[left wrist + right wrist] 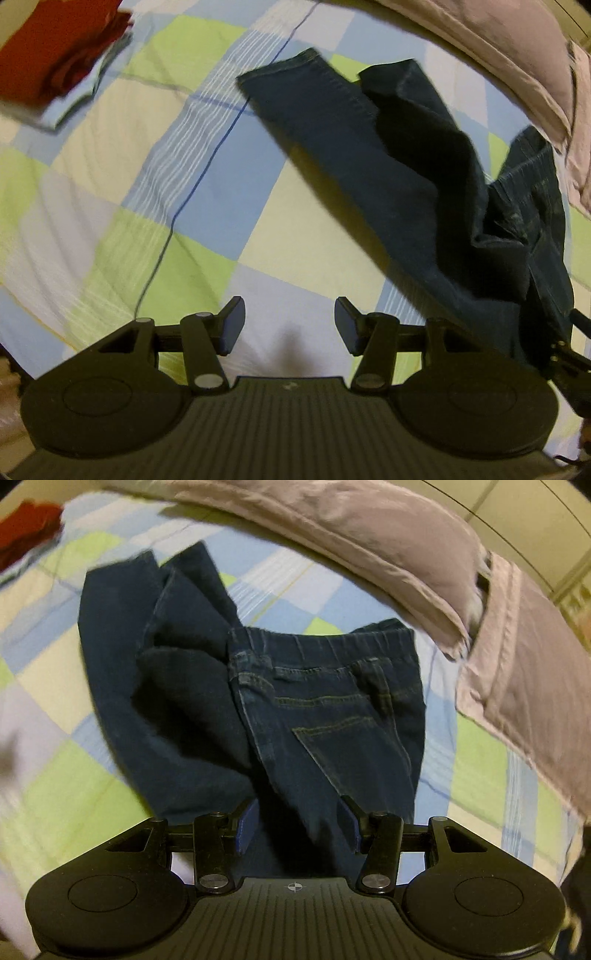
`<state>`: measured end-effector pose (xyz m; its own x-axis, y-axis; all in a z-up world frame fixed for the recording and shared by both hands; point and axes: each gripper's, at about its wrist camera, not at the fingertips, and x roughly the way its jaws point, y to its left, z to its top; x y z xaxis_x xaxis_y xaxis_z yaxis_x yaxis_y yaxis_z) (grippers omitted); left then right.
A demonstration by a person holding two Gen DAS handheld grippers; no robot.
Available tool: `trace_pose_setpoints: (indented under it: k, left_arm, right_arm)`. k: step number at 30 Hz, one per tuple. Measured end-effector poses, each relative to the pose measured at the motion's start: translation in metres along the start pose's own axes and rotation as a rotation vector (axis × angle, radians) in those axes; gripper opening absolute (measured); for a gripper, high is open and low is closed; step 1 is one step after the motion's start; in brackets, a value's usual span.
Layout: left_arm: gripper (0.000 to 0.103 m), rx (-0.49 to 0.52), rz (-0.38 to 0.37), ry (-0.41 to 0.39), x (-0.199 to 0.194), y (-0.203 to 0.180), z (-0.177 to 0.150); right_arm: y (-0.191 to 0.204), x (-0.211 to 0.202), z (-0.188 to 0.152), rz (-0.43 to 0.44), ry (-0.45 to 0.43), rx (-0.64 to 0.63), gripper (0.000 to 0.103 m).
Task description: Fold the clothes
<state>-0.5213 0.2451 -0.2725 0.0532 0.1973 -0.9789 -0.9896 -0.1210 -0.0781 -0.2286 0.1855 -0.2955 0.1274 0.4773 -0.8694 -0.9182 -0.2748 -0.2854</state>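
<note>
Between the right gripper's [297, 823] part-open jaws lies a fold of the dark jeans [325, 709], seemingly held. To its left, the left gripper [290, 325] hangs part-open and empty over the checked bedspread [110, 177]. Next, likely: lay the jeans flat.

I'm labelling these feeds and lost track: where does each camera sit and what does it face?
Left wrist: on the left gripper, looking steeply down at the checked bedspread; open fingers shown, nothing between.
Right wrist: on the right gripper, looking down at the jeans; denim between its fingers.
Shared: jeans, bedspread, pink pillow, red garment.
</note>
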Motion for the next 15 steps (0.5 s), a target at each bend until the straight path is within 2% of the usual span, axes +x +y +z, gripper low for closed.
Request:
trace_pose_setpoints:
  k: [3, 4, 5, 7, 8, 9, 10, 12, 15]
  left_arm:
    - [0.049, -0.036, 0.013, 0.006, 0.008, 0.009, -0.007]
    - [0.049, -0.043, 0.017, 0.010, 0.010, 0.011, -0.010]
    - [0.049, -0.051, 0.019, 0.012, 0.012, 0.012, -0.012]
    - [0.049, -0.066, 0.018, 0.016, 0.015, 0.013, -0.017]
    - [0.049, -0.074, 0.016, 0.018, 0.016, 0.013, -0.018]
    - [0.049, -0.079, 0.012, 0.015, 0.016, 0.013, -0.018]
    - [0.049, -0.083, 0.008, 0.008, 0.015, 0.012, -0.018]
    - [0.049, -0.091, 0.006, -0.021, 0.014, 0.013, -0.015]
    - [0.049, -0.133, 0.002, -0.073, 0.011, 0.016, -0.006]
  right_arm:
    - [0.004, 0.021, 0.001, -0.017, -0.033, -0.065, 0.049]
    - [0.003, 0.025, 0.001, -0.015, -0.048, -0.082, 0.040]
    - [0.003, 0.030, 0.002, -0.014, -0.064, -0.099, 0.005]
    - [-0.004, 0.033, 0.003, 0.000, -0.083, -0.110, 0.004]
    - [-0.018, 0.028, 0.004, 0.023, -0.112, -0.052, 0.004]
    - [-0.035, 0.020, 0.004, 0.037, -0.144, 0.035, 0.004]
    - [-0.060, 0.009, 0.000, 0.058, -0.184, 0.174, 0.004]
    - [-0.123, -0.017, -0.014, 0.099, -0.273, 0.507, 0.004]
    - [-0.196, -0.048, -0.091, 0.050, -0.337, 0.987, 0.003]
